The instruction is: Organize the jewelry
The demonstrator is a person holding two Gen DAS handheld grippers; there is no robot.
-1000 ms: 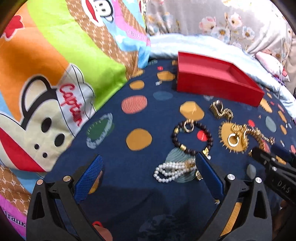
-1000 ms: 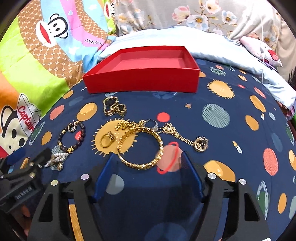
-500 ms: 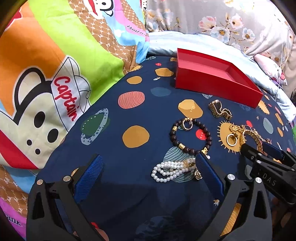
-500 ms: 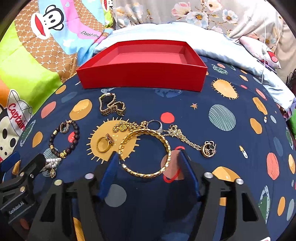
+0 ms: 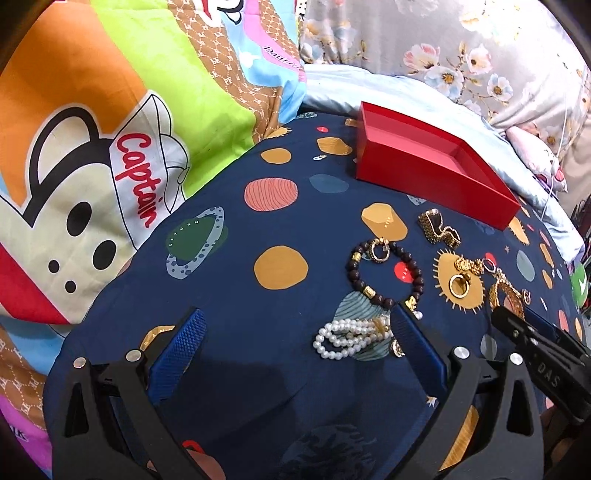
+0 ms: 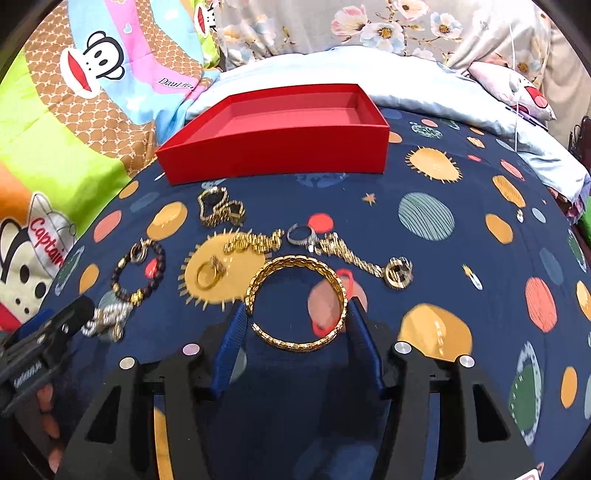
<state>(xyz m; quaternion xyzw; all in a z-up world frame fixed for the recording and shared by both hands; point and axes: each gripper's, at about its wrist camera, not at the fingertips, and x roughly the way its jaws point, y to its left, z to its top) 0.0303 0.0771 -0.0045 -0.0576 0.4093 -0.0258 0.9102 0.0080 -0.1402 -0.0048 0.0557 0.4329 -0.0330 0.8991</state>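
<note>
An empty red box (image 6: 280, 133) stands at the back of the navy planet-print blanket (image 6: 443, 258); it also shows in the left wrist view (image 5: 436, 166). Jewelry lies in front of it. My right gripper (image 6: 297, 314) is open, its blue fingers on either side of a gold bangle (image 6: 295, 302). My left gripper (image 5: 295, 325) is open and empty; its right finger (image 5: 413, 339) touches a white pearl bracelet (image 5: 351, 338). A dark bead bracelet (image 5: 384, 277), a gold ring (image 6: 208, 275), a gold chain (image 6: 358, 254) and a gold watch (image 6: 219, 210) lie loose.
A bright cartoon-monkey quilt (image 5: 110, 147) rises on the left. A pale blue pillow (image 6: 369, 74) and floral fabric (image 6: 406, 26) lie behind the box. A silver ring (image 6: 301, 234) lies among the gold pieces. The blanket's right side (image 6: 498, 295) holds no jewelry.
My right gripper has moved forward, so its fingers now flank the gold bangle, and they have narrowed. My left gripper shifted slightly and stays open by the pearls.
</note>
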